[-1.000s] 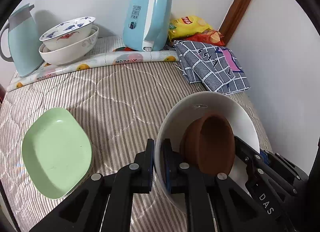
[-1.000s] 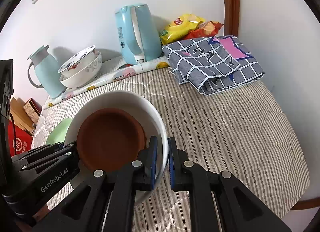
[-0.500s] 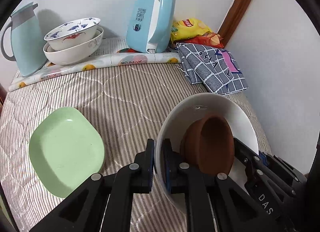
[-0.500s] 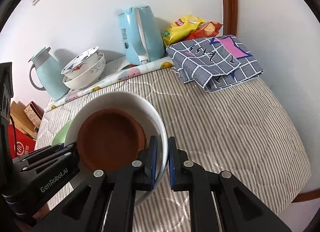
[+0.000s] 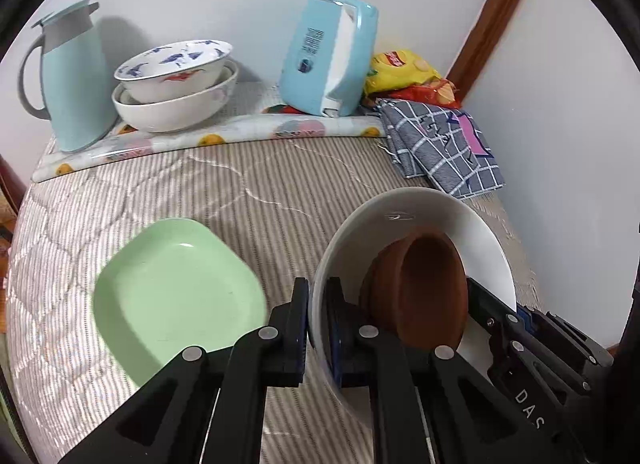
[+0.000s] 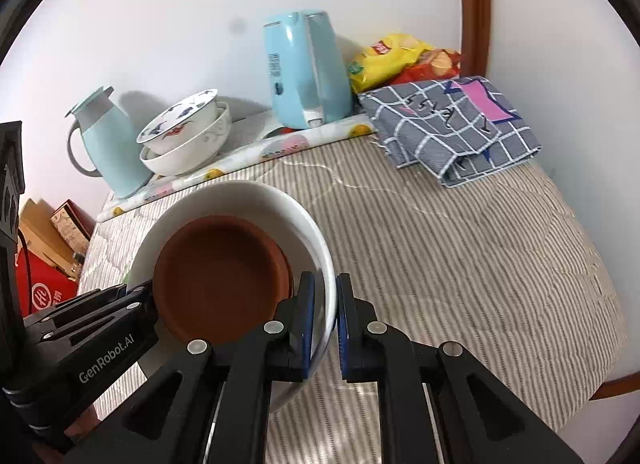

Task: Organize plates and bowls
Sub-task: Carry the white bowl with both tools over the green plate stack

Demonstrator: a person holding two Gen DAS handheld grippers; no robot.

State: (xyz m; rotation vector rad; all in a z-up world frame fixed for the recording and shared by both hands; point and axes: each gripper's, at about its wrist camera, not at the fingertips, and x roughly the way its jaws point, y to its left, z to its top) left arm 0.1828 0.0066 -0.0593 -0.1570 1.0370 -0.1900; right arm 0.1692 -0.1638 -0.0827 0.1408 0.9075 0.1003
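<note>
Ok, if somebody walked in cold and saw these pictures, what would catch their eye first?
Probably the big white bowl with a brown dish nested inside, held over the striped bedcover by the left gripper and the right gripper, each clamped on the rim at opposite sides. Next, the pale green plate lying to its left, and the stacked bowls by the back wall between a jug and a blue kettle.

Left gripper: your black angular arms, silver round screws, blue pads.
Right gripper: your same black build; white "DAS" lettering, lower right of left view.
</note>
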